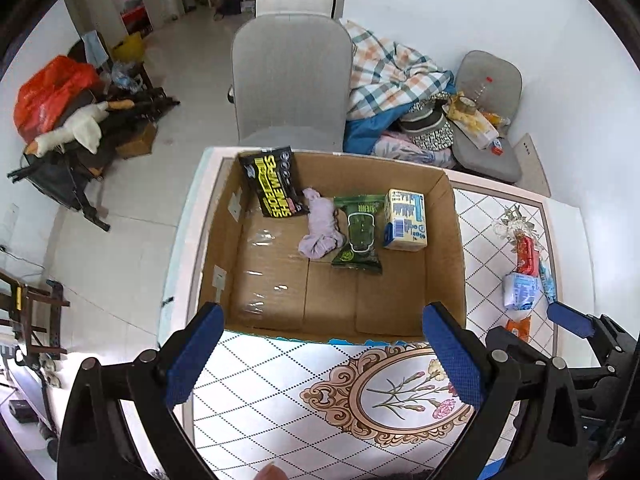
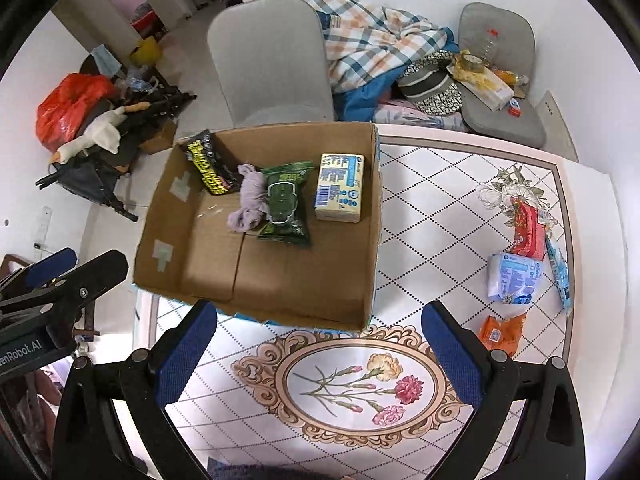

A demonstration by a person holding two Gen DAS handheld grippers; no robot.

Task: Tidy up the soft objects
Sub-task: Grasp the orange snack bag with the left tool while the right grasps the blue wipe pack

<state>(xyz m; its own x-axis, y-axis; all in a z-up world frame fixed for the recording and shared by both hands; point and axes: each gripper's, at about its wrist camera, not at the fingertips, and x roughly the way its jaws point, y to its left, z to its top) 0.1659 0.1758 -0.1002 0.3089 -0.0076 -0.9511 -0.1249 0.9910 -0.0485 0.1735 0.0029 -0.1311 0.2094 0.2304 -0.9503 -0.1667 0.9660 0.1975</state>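
Observation:
An open cardboard box (image 1: 452, 240) (image 2: 372, 216) stands on the patterned table. Inside lie a black-and-yellow pack (image 1: 272, 184) (image 2: 210, 164), a lilac cloth (image 1: 320, 228) (image 2: 250, 198), a green wipes pack (image 1: 359, 236) (image 2: 286, 204) and a white-blue tissue pack (image 1: 405, 220) (image 2: 340, 188). On the table right of the box lie a red pack (image 2: 530, 234) (image 1: 526, 254), a white-blue pack (image 2: 514, 278) (image 1: 520, 290), a thin blue packet (image 2: 560, 276) and an orange pack (image 2: 502, 332) (image 1: 518, 328). My left gripper (image 1: 324, 356) is open and empty before the box. My right gripper (image 2: 320, 356) is open and empty, near the orange pack.
A grey chair (image 1: 288, 80) (image 2: 268, 60) stands behind the table. A second chair (image 2: 500, 80) and a heap of bedding and clothes (image 2: 380, 52) are at the back right. Clutter with a red bag (image 1: 52, 92) lies on the floor at left.

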